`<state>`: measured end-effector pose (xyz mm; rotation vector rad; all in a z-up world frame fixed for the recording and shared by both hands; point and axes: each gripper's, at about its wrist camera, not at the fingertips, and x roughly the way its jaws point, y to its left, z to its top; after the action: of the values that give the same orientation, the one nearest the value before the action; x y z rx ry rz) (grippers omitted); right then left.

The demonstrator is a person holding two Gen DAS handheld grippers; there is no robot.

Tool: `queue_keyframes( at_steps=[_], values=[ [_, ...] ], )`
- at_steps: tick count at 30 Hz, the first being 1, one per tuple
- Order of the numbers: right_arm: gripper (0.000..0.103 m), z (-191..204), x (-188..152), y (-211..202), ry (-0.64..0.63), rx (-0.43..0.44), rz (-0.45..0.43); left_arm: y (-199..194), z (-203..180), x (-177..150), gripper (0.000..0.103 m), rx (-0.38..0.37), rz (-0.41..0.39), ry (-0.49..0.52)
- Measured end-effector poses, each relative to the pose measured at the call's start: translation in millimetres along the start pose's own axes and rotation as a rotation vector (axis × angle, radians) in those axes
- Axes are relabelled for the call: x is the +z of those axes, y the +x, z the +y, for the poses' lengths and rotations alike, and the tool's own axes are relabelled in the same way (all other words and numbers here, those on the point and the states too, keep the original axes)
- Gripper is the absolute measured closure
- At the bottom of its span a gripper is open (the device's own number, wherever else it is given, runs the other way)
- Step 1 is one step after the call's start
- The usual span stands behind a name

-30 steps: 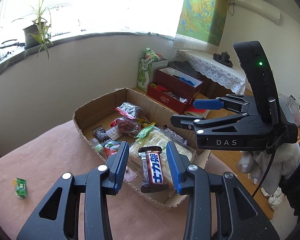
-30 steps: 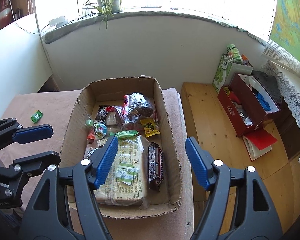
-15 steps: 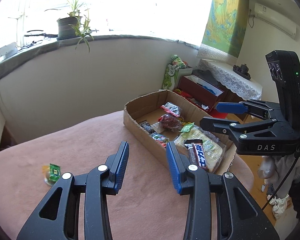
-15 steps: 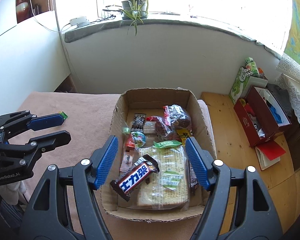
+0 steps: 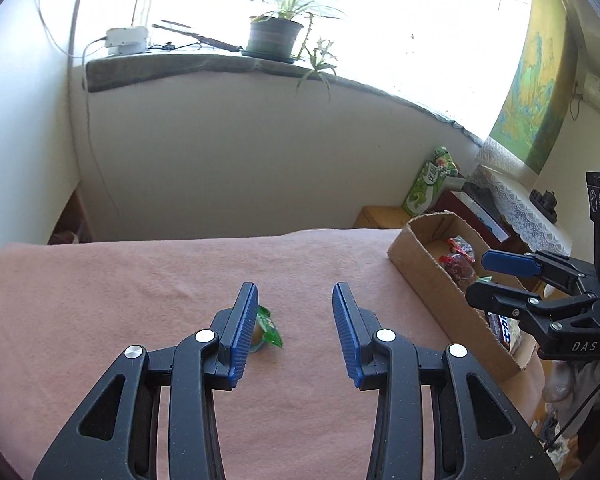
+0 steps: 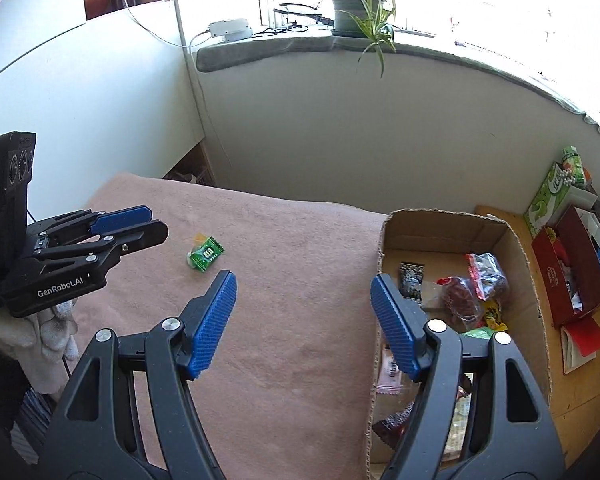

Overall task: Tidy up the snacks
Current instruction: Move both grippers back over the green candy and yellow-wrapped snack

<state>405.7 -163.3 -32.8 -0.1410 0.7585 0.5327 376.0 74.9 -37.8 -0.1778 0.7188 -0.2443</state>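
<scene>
A small green-wrapped candy (image 5: 269, 326) lies alone on the pink cloth (image 5: 140, 280). My left gripper (image 5: 295, 300) hovers open just over it, and its left finger hides part of the wrapper. In the right wrist view the candy (image 6: 206, 256) sits a little ahead of the left gripper (image 6: 140, 222). My right gripper (image 6: 304, 284) is open and empty over the cloth, beside the left wall of the cardboard box (image 6: 440, 218). The box (image 5: 424, 268) holds several wrapped snacks, among them a chocolate bar (image 5: 504, 330).
To the right, a wooden platform (image 6: 580, 380) carries a red box (image 6: 560, 280) and a green carton (image 6: 552, 196). A wall and a window sill with a potted plant (image 5: 274, 36) close the far side. A gloved hand (image 6: 56, 320) holds the left gripper.
Both grippers have swung left, away from the cardboard box and across the cloth. The green candy has come from the far left edge to just under the left gripper's fingers.
</scene>
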Motion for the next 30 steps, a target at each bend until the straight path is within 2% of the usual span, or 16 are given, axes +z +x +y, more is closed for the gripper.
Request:
queue_keyframes(
  at_steps=[8,15,17,19,22,27,30],
  values=[
    [0.03,26.7,18.0,63.3,0.016,0.087,0.084,18.1,46.4,-5.6,0.066,0.05,0.041,-0.072],
    [0.03,42.1,26.3,118.9,0.052,0.16,0.171,36.8,49.2,-21.2,0.066,0.041,0.1,-0.039],
    [0.035,46.6,27.5,132.2,0.061,0.176,0.194,38.2,44.0,-23.7,0.066,0.039,0.107,-0.018],
    [0.044,48.6,28.2,144.6,0.084,0.196,0.217,39.4,41.5,-24.9,0.066,0.033,0.115,-0.007],
    [0.052,49.1,27.4,160.0,0.118,0.233,0.248,41.9,39.3,-28.3,0.066,0.03,0.128,0.013],
    [0.054,50.5,27.0,173.9,0.152,0.281,0.271,50.0,36.6,-34.6,0.066,0.035,0.155,0.039],
    [0.055,52.5,25.6,182.9,0.152,0.282,0.292,55.9,34.8,-38.0,0.066,0.032,0.174,0.047]
  ],
)
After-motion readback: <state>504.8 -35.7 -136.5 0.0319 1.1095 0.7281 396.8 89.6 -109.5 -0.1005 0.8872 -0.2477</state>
